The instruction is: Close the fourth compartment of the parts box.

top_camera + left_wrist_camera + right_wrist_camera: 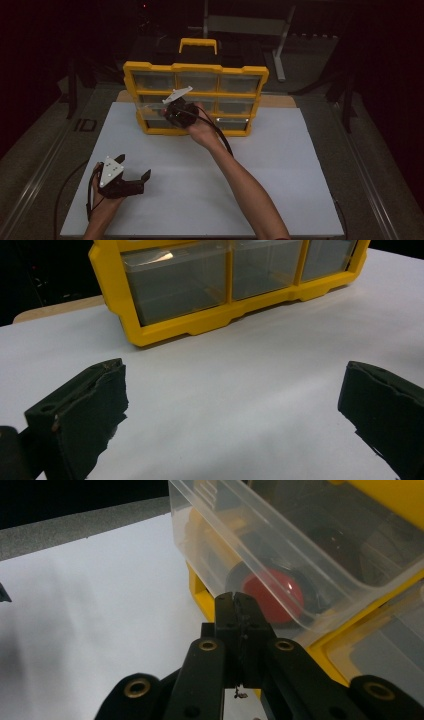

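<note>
High view: yellow plastic organizer (pixel 196 97) stands upright at the far middle of the white tabletop (pixel 200 190), handle on top, a three-by-three grid of clear drawers. Right tongs (pixel 176 111) are up against its lower-left front, at a clear drawer (pixel 152 112) that sticks out a little from the frame; the exact contact is too small to tell from here. Left tongs (pixel 131 170) sit low over the tabletop's near-left corner, well apart from the organizer, jaws spread, nothing between them. White tabletop is smooth and matte, with a tan board edge behind it; the room is dark, a metal stand at the back.

Left gripper view: left tongs (pixel 232 400) released, black blocky pads wide apart over bare white surface. Organizer (pixel 210 320) ahead, bottom row of drawers cloudy grey, yellow frame glossy with a stepped lower edge.

Right gripper view: right tongs (pixel 240 605) clenched, pads pressed together, tips right at the lower front edge of the drawer (pixel 300 545); whether they pinch its lip cannot be told. Drawer is see-through with rounded corners, pulled part way out of the yellow frame. A red round thing (pixel 272 595) lies inside it, seen through the wall.
</note>
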`<act>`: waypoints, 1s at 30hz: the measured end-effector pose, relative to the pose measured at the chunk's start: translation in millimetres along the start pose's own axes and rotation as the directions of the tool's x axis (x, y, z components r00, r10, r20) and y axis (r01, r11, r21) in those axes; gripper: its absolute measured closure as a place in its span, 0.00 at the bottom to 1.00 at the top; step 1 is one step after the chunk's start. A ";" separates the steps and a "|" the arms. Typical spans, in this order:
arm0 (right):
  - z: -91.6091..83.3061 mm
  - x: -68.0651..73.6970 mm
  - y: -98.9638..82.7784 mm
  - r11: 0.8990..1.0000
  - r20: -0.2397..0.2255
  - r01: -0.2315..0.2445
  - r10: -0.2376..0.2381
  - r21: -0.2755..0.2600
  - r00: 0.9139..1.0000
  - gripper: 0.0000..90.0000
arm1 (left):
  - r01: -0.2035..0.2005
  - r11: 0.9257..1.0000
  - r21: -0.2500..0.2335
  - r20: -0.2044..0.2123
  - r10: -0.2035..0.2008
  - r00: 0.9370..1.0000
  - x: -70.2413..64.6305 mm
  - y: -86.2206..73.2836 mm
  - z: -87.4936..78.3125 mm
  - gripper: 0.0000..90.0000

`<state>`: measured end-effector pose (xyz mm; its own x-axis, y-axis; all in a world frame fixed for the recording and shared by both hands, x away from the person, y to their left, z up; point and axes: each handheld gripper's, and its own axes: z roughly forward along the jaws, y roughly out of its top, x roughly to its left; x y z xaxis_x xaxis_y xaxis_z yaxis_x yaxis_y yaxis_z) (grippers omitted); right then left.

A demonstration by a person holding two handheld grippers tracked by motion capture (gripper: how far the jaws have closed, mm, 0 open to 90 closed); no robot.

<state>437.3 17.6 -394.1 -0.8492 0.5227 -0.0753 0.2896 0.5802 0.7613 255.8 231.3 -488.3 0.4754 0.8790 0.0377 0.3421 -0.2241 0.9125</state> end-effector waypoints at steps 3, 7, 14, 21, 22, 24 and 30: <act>1.6 -1.2 -1.0 1.000 0.006 -0.016 0.016 0.005 1.000 0.99 | -0.001 1.000 0.001 0.000 0.001 1.000 0.0 -0.1 0.0 0.00; 2.5 -3.2 -1.7 1.000 0.011 -0.023 0.022 0.007 1.000 0.99 | -0.001 1.000 0.001 0.000 0.001 1.000 0.1 -0.1 0.0 0.00; 6.4 -6.7 -1.8 1.000 0.030 -0.022 0.022 0.006 0.999 0.99 | -0.007 1.000 0.003 -0.002 0.007 1.000 -0.5 0.0 0.1 0.00; 8.1 -9.0 -0.6 1.000 0.058 -0.028 0.028 0.007 0.998 0.99 | -0.008 1.000 0.003 -0.003 0.008 1.000 -0.2 -0.1 -0.2 0.00; 8.3 -10.7 -0.3 0.999 0.067 -0.031 0.031 0.005 0.997 0.99 | -0.007 1.000 0.002 -0.003 0.007 1.000 -0.2 -0.1 -0.3 0.00; 8.3 -12.2 -0.7 0.999 0.071 -0.043 0.042 0.003 0.997 0.99 | -0.006 1.000 0.001 -0.003 0.006 1.000 0.0 -0.1 -0.4 0.00; 8.4 -16.8 -0.9 0.998 0.096 -0.068 0.068 0.000 0.993 0.99 | -0.008 1.000 0.002 -0.003 0.008 1.000 -0.2 -0.1 -0.2 0.00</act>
<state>455.1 13.6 -398.9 -0.7814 0.6183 -0.0846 0.3468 0.5430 0.7648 255.5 231.3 -488.3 0.4755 0.8785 0.0461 0.3402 -0.2319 0.9113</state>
